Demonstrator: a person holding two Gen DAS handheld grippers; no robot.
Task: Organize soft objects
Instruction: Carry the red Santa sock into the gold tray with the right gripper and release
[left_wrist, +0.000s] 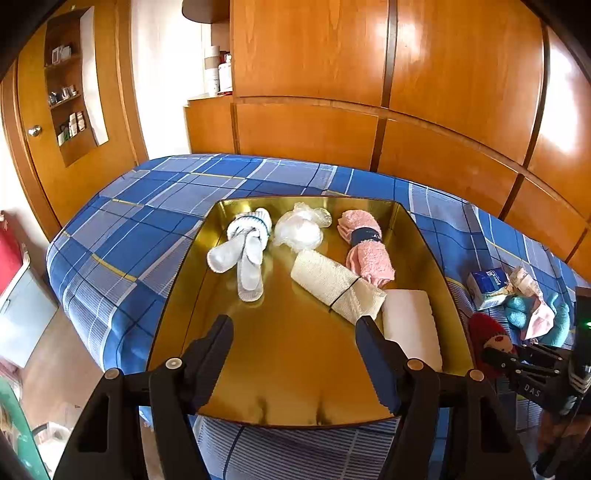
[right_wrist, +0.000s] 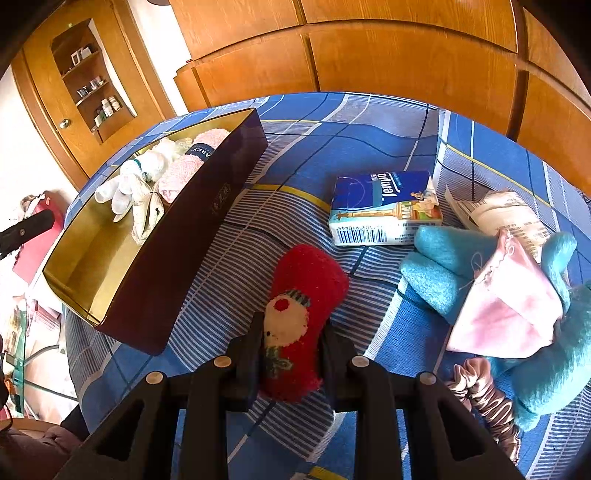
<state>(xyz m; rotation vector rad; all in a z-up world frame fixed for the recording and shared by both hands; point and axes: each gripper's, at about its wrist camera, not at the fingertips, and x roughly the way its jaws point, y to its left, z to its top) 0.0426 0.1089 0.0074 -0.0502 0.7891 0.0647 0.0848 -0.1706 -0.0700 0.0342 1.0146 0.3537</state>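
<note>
Right gripper (right_wrist: 291, 341): one; jaws drawn in on the red sock, pads pressing both its flanks.
Red sock (right_wrist: 301, 314): one; fuzzy, with a white face patch and red nose; lies on the bedspread, near end between the right jaws; seen also at the edge of the left wrist view.
Left gripper (left_wrist: 295, 334): one; jaws spread apart, nothing between them; hovers above the near, bare part of the box floor.
Gold-lined box (left_wrist: 280, 354): one; dark outer wall, on the bedspread, left of the red sock.
Box contents: five items. White sock bundle (left_wrist: 245, 251): one, far left. Clear plastic wad (left_wrist: 301, 229): one, far middle. Pink towel roll (left_wrist: 365, 245): one, dark band around it, far right. Cream bandage roll (left_wrist: 332, 284): one, black band around it, centre, lying aslant. White pad (left_wrist: 412, 325): one, against the right wall, just beside the left gripper's right finger.
Tissue pack (right_wrist: 386, 208): one; blue and white, beyond the red sock, on the bedspread.
Teal gloves (right_wrist: 443, 273): pair, right of the sock.
Pink cloth (right_wrist: 502, 317): one; lies over the gloves.
Paper-wrapped roll (right_wrist: 506, 214): one; behind the gloves.
Satin scrunchie (right_wrist: 487, 395): one; near right.
Bedspread (right_wrist: 369, 125): one; blue plaid.
</note>
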